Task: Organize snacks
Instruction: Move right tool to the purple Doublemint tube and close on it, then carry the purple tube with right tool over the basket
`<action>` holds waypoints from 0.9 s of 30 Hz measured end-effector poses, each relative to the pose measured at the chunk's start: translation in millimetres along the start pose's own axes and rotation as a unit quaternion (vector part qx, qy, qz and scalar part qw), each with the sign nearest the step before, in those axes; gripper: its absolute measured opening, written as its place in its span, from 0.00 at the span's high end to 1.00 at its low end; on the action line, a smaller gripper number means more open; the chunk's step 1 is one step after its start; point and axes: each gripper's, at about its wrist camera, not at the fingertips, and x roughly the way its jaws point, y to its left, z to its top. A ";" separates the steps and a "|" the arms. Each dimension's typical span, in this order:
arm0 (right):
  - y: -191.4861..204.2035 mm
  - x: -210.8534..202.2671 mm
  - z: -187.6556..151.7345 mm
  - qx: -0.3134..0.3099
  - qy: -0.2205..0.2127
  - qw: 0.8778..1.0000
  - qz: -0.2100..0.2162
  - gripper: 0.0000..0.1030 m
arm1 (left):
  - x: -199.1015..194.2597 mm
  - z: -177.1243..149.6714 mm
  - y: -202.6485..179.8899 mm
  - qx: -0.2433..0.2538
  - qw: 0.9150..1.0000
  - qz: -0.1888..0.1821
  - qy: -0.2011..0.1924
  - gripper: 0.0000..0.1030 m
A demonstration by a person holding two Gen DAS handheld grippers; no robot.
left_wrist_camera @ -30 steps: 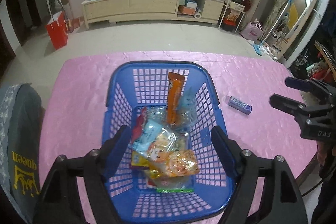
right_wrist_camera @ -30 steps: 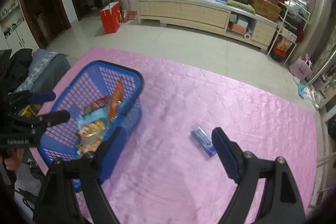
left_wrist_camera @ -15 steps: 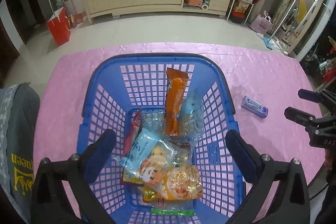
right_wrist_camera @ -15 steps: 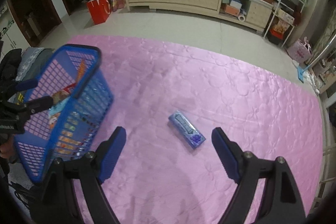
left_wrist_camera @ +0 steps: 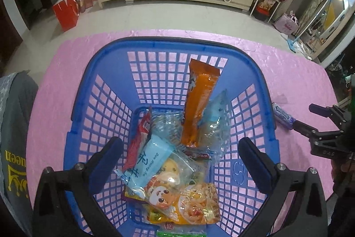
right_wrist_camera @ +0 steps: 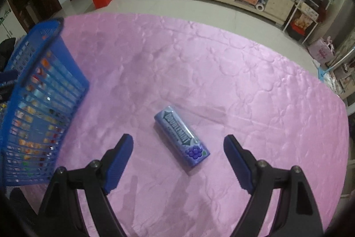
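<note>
With nearly every packet already lying inside the blue plastic lattice basket, nearing the end of the job by the look of it. Holding in the basket: a long orange foil-wrapped snack stick leaning on the far wall, a pale blue packet with printed characters, a red wrapper on edge, crinkled clear bags, cartoon-printed yellow-orange pouches nearest the camera. Leaning a little in the right wrist view, basket standing at the left edge of the pink embossed tablecloth.

Lying alone on the cloth: one small purple grape-print gum pack, flat, well apart from the basket in the right view, just beyond the basket's right wall in the left view. Apparently the only snack left out.

Hovering over the basket: left gripper, fingers spread wide, holding nothing. Hanging above the gum pack: right gripper, fingers apart on either side of it, not touching.

Remaining, as judged: closing on the pack, carrying it over, dropping it among the rest.
</note>
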 end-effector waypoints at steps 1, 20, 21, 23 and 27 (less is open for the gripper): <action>-1.7 6.1 -0.1 -0.001 0.007 1.000 0.008 0.16 | 1.0 -0.1 -1.1 0.000 1.000 0.000 0.001 0.00; 5.8 36.2 -7.4 -0.058 0.028 0.998 0.017 0.63 | 3.1 5.9 -17.8 0.017 1.000 0.017 -0.012 0.00; 8.1 31.1 -10.1 -0.055 0.024 0.998 0.022 0.63 | 2.0 4.4 -17.3 0.017 1.000 0.017 -0.012 0.00; 14.5 19.9 -12.0 -0.051 0.017 0.998 0.027 0.64 | -0.9 3.1 -16.7 0.021 1.000 0.016 -0.014 0.00; 28.1 -13.1 -11.8 -0.039 -0.004 0.998 0.041 0.64 | -12.0 -2.3 -12.5 0.027 0.999 0.020 -0.022 0.00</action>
